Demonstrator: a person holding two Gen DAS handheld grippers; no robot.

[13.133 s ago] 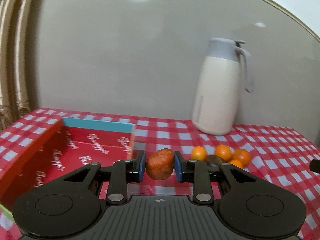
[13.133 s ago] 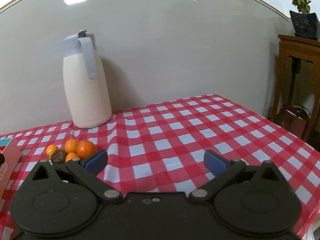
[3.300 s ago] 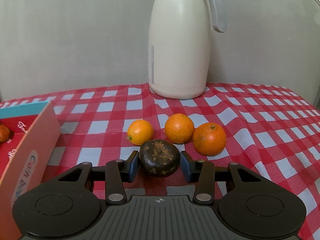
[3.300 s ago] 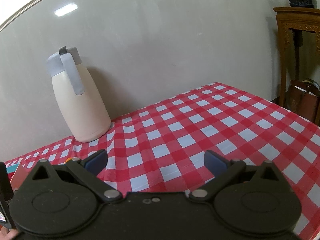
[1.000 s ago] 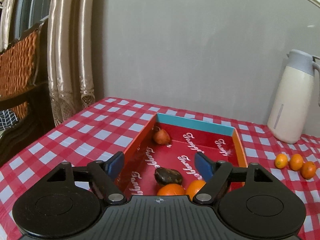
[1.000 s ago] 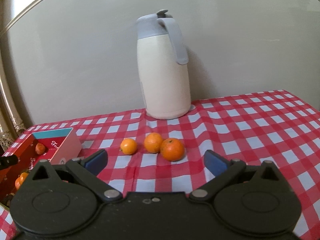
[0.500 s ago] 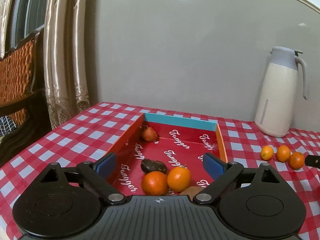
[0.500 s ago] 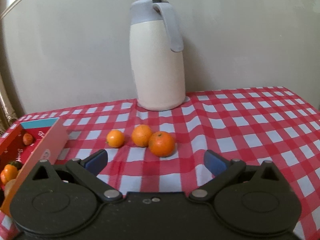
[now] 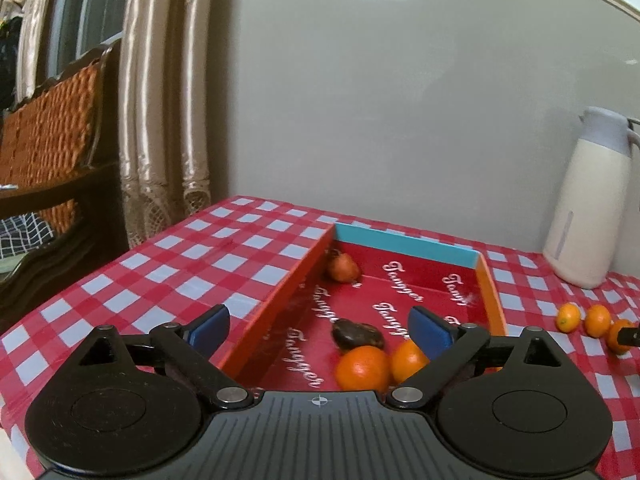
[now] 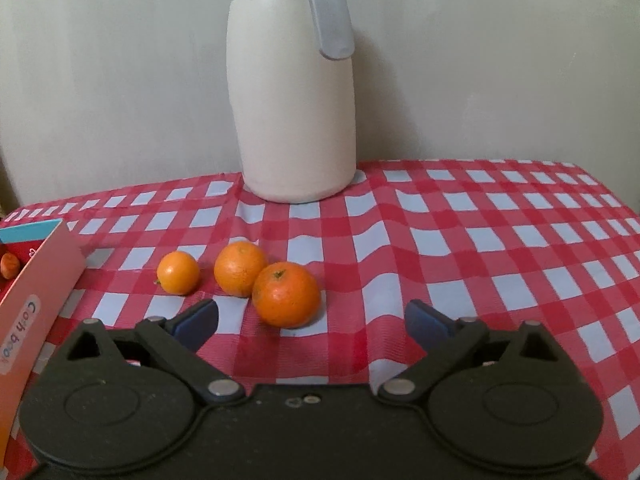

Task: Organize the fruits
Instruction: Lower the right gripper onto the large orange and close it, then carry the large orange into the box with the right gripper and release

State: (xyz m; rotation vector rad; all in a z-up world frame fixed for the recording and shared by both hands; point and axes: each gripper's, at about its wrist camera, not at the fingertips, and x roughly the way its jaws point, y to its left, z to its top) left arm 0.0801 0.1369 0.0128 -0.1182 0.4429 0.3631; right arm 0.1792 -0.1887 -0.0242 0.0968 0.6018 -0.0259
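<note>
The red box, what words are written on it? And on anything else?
"Tangger": white script, repeated over the inside floor of the box; some copies are cut off by fruit or the gripper, and the spelling is not quite sure.
"Coh boo": on a label on the box's outer wall, the rest cut off.
The jug: no text seen.

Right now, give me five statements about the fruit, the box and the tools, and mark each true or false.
1. Three orange fruits lie on the tablecloth outside the red box. True.
2. The right tool grips an orange. False: its jaws stand open and empty.
3. The dark fruit lies inside the box. True.
4. The jug stands inside the box. False: it stands on the tablecloth by the wall.
5. The left tool holds the dark fruit. False: it is open, nothing between its pads.
</note>
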